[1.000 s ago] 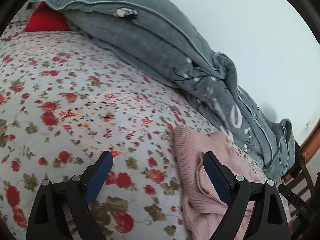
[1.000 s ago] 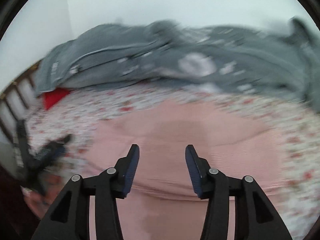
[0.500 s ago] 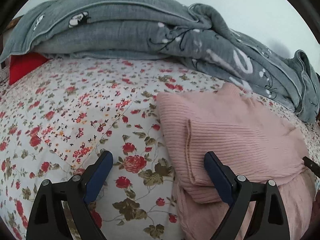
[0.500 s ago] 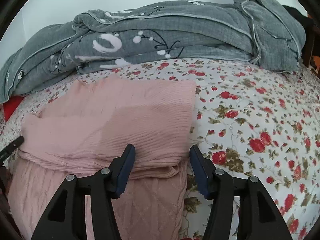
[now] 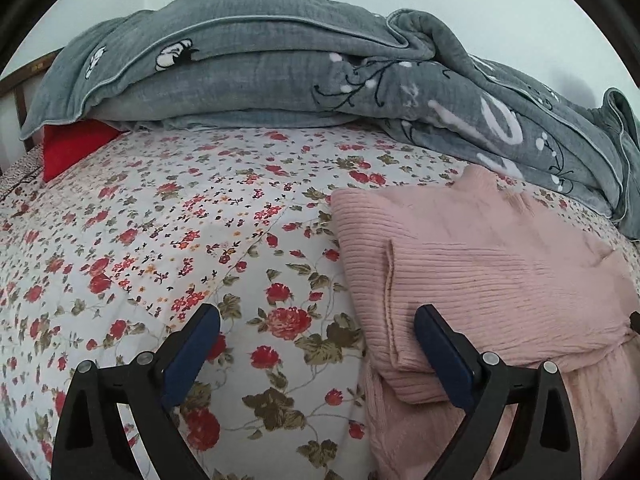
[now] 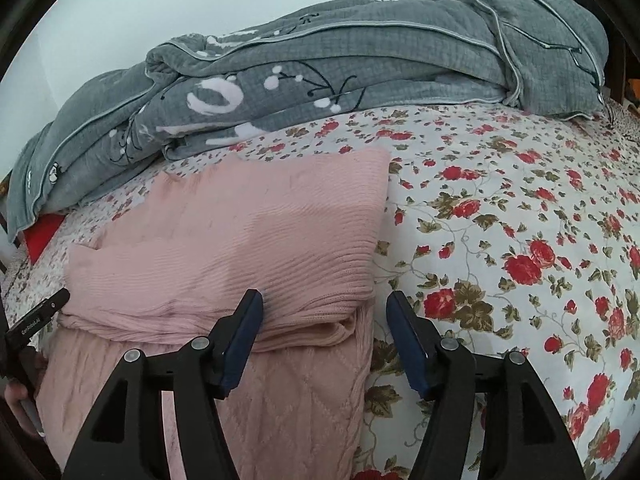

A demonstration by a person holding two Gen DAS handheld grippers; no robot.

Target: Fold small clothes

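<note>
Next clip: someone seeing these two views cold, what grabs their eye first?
Probably the pink knit sweater, folded over on itself on the red-rose floral bedspread. Behind it a rumpled grey quilt is heaped along the wall, with a red cushion peeking out under one end. Both claws hang open near the sweater's front edge, the left claw and right claw, holding nothing.

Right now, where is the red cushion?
In the left wrist view the red cushion lies at the far left of the bed, partly tucked under the grey quilt, well apart from the pink sweater.
</note>
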